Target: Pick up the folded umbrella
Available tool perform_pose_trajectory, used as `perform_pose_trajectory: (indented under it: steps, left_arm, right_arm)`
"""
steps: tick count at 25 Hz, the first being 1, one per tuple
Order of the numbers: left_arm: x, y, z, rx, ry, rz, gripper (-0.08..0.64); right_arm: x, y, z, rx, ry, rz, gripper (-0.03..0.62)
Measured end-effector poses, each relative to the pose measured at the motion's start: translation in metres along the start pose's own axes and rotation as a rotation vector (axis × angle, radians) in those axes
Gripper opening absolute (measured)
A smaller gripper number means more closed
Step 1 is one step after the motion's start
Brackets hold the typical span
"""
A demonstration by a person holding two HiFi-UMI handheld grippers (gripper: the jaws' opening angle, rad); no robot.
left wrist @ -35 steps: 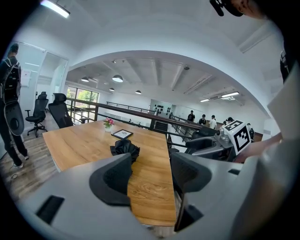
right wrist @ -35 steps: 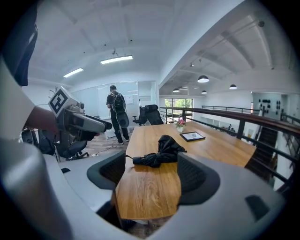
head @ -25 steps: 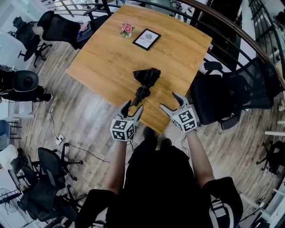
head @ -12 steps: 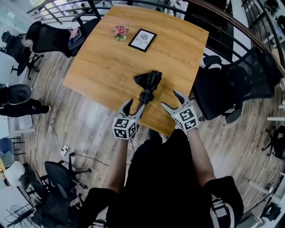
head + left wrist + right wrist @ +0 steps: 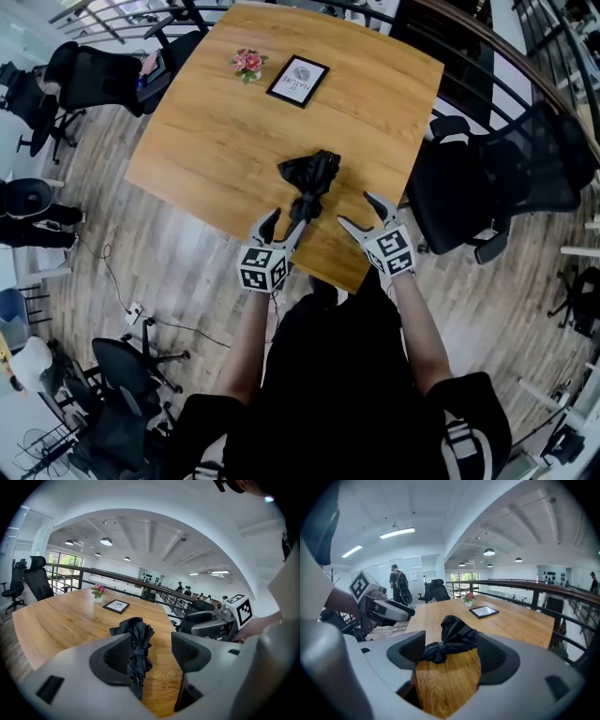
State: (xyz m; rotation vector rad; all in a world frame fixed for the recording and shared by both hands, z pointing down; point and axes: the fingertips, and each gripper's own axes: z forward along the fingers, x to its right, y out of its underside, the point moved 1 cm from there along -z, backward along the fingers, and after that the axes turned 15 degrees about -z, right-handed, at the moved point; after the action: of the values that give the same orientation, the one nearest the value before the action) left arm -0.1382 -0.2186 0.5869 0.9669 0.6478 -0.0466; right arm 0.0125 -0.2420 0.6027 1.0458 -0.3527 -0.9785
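Head view: the folded umbrella (image 5: 309,183) lies on the bench (image 5: 206,131) close to its near edge, narrow end toward the person. The left gripper (image 5: 284,223) stands at that end and the right gripper (image 5: 357,211) just beside it, with a black chair (image 5: 487,187) crowding the right side.

Left gripper view: the umbrella's narrow end sits between the open jaws, nearer the left one, unclamped. This looks like the approach (no grasp yet); next, the jaws likely need to ease forward and close on the shaft.

Right gripper view: its jaws are apart and empty, framing the bunched canopy. The bench beyond is open up to a picture frame (image 5: 483,612) and flower pot (image 5: 468,598).
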Motion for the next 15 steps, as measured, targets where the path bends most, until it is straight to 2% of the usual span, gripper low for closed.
perform_pose_trajectory:
  steps: [10, 15]
  left_arm:
    - [-0.012, 0.015, 0.038, -0.069, -0.051, -0.027, 0.287]
    - [-0.017, 0.034, 0.063, -0.131, -0.062, -0.036, 0.287]
  right_arm:
    - [0.029, 0.008, 0.021, 0.009, -0.064, 0.04, 0.36]
    - [0.035, 0.022, 0.03, -0.004, -0.105, 0.083, 0.36]
